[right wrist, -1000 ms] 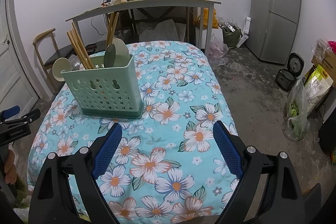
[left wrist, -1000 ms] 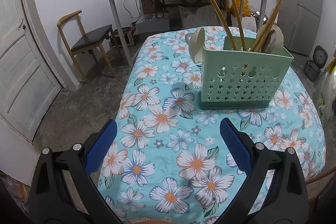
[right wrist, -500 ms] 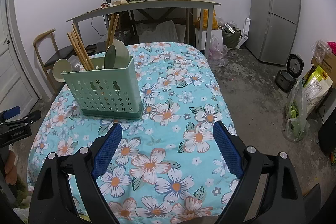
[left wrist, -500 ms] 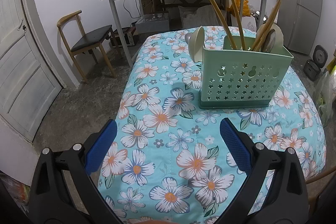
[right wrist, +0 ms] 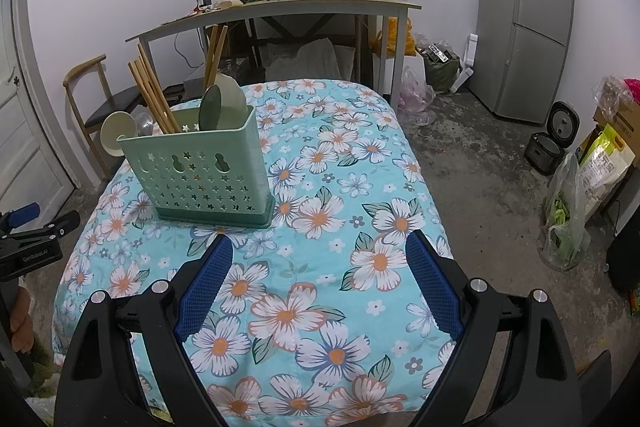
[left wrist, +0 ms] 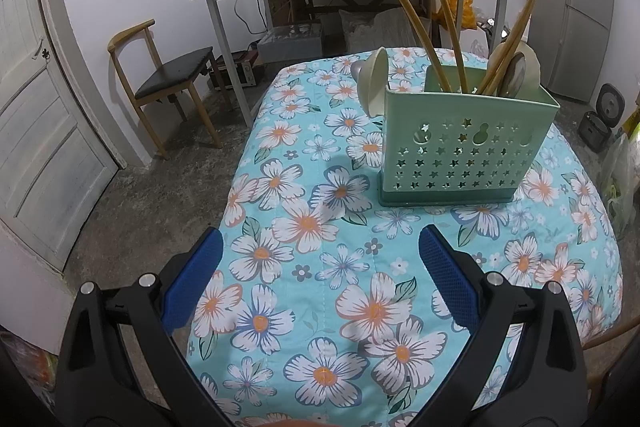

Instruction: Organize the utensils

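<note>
two grippers hang over a table [left wrist: 280, 131] covered in a blue flowered cloth, each with its blue pads spread wide and nothing between them. the left gripper [left wrist: 320, 271] sits at the 6 o'clock edge of its own view, above bare cloth near the table's left side. the right gripper [right wrist: 320, 275] does the same in its view, with part of the left one showing at 9 o'clock.

the green caddy [left wrist: 464, 151] stands upright on the cloth, at 1 o'clock from the left gripper and 11 o'clock from the right, well apart from both. its front wall is pierced with star holes. several wooden chopsticks [left wrist: 420, 31] lean out of the top, fanned left and right. two pale spoons [right wrist: 224, 101] stand bowl-up in the caddy's right end. another pale spoon [right wrist: 118, 133] and a metal one [right wrist: 144, 123] show at its left end; which compartment holds them is not clear.

behind the table, a cluttered desk [right wrist: 280, 7] lies at 12 o'clock, a chair [left wrist: 168, 75] at 10 o'clock in the left view, and a fridge [right wrist: 524, 19] at 2 o'clock in the right view.
</note>
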Tool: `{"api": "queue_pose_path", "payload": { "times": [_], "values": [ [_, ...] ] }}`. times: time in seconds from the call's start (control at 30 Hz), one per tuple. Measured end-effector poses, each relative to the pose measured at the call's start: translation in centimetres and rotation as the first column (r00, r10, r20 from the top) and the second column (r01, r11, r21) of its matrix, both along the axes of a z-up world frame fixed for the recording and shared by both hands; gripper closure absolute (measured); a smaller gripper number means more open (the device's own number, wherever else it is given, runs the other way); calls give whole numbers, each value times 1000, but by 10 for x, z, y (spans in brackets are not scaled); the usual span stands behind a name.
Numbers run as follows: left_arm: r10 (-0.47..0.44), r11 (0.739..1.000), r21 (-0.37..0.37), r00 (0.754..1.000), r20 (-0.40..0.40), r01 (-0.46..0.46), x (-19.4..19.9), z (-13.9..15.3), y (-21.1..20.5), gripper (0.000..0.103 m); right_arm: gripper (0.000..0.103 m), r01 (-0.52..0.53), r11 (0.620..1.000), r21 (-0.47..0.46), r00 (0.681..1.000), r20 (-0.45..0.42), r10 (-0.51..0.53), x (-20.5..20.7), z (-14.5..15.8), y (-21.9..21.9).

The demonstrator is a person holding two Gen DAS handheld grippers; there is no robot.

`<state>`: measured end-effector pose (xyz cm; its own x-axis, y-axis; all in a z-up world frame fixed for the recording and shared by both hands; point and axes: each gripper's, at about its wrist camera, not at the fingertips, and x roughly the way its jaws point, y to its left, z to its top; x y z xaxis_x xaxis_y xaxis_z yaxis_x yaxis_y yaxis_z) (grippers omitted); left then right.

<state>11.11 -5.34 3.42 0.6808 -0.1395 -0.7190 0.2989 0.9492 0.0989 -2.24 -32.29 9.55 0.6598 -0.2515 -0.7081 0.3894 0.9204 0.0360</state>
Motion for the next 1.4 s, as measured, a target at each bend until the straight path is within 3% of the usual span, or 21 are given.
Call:
{"api": "queue_pose_path", "payload": {
  "times": [1.4],
  "values": [
    [-15,1000,4,1000,-5,15,-2,1,-5,8,17,-6,1000,-1,1000,5,6,0,3,1]
  ]
}}
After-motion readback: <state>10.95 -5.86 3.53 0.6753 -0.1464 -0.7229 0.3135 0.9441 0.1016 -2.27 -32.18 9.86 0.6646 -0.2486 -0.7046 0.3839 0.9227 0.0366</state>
